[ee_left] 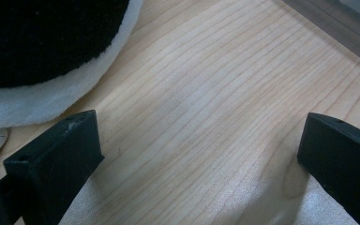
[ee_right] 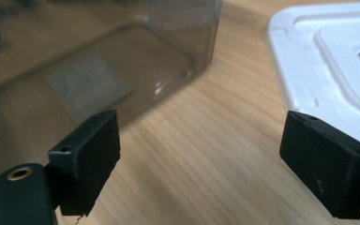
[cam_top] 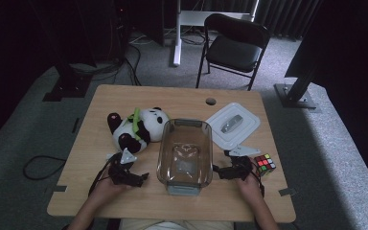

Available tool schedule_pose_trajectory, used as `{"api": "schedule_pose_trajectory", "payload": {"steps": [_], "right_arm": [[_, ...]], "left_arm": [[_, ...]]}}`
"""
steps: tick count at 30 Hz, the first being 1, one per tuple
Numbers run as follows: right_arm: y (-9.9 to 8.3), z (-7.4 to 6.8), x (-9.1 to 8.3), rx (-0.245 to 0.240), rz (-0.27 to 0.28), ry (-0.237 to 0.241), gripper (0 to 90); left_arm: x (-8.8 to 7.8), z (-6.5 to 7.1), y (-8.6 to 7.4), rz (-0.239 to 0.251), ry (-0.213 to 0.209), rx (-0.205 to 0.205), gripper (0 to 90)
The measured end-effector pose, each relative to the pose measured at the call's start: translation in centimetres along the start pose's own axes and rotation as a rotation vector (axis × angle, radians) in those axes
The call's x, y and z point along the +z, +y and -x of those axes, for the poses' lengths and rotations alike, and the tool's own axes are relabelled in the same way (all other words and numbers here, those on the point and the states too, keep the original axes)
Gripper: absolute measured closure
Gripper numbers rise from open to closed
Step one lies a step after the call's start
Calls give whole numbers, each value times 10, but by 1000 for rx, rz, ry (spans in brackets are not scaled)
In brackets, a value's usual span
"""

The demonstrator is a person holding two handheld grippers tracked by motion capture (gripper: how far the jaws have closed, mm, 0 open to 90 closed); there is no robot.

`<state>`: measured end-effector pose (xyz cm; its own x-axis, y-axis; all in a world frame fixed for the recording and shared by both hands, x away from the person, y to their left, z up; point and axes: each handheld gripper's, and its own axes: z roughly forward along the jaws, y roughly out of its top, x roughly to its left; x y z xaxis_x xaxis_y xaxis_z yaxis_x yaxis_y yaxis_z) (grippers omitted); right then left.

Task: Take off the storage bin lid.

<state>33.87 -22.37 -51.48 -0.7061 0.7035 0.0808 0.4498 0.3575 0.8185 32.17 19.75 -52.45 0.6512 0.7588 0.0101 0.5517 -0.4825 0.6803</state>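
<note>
A clear plastic container [cam_top: 185, 154] stands in the middle of the wooden table [cam_top: 124, 98]. A panda plush [cam_top: 135, 127] lies to its left. The white lid [cam_top: 233, 124] lies to its right, and a Rubik's cube [cam_top: 265, 163] sits near the right edge. My left gripper [cam_top: 133, 176] rests low on the table just in front of the panda [ee_left: 47, 56], open, with bare wood between its jaws. My right gripper [cam_top: 224, 171] sits between the container [ee_right: 98, 70] and the cube, open and holding nothing, with the lid [ee_right: 328, 61] ahead on its right.
A black folding chair [cam_top: 234, 48] stands beyond the table's far edge, with a white desk leg [cam_top: 177, 33] and cables on the carpet. A round cable hole [cam_top: 211, 101] is in the tabletop's far side. Bare wood lies along the front edge between the person's forearms.
</note>
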Motion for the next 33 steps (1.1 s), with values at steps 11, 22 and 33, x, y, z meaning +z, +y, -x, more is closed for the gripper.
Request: {"api": "schedule_pose_trajectory", "payload": {"steps": [11,22,33], "right_arm": [[-4,-5,14,-54,-119,36,134],[-4,-12,17,-68,-157,-46,124],[-3,-11,19,-69,-157,-46,123]], "left_arm": [[0,0,0,1,0,0,4],[0,0,0,1,1,-1,5],[0,0,0,1,1,-2,5]]}}
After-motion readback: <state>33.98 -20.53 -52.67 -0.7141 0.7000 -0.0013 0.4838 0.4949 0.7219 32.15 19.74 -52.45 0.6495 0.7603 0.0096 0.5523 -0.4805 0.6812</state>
